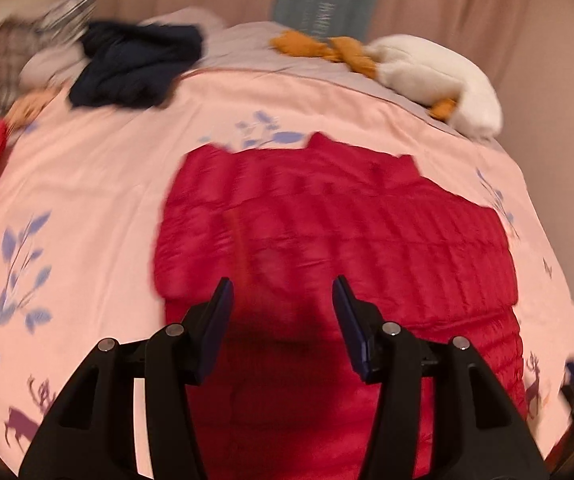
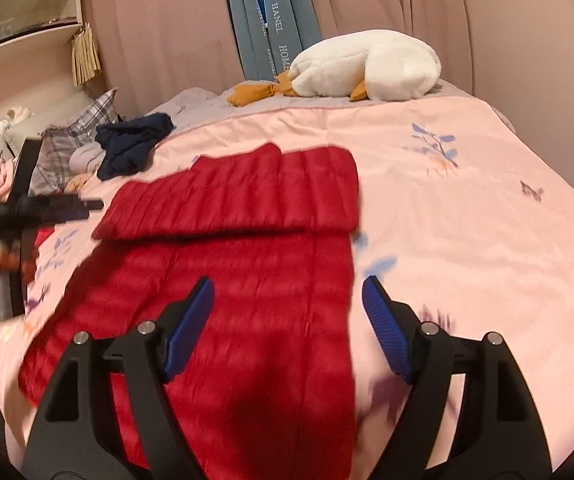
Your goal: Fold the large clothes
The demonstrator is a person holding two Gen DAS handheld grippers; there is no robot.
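Two bystanders: navy garment (image 2: pixel 133 146), plush goose (image 2: pixel 363 66).

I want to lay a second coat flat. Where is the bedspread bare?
Bare pink bedspread lies right of the red jacket, up to the white goose plush. Left of the jacket there is another bare stretch, below the navy garment. The pillow corner is crowded.

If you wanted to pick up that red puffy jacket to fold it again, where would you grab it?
Probably the red jacket by its near hem corners, one gripper each, coming in low from the near edge of the bed. It lies flat with the far part already folded toward us, so only its edges offer the fingers something thin to pinch.
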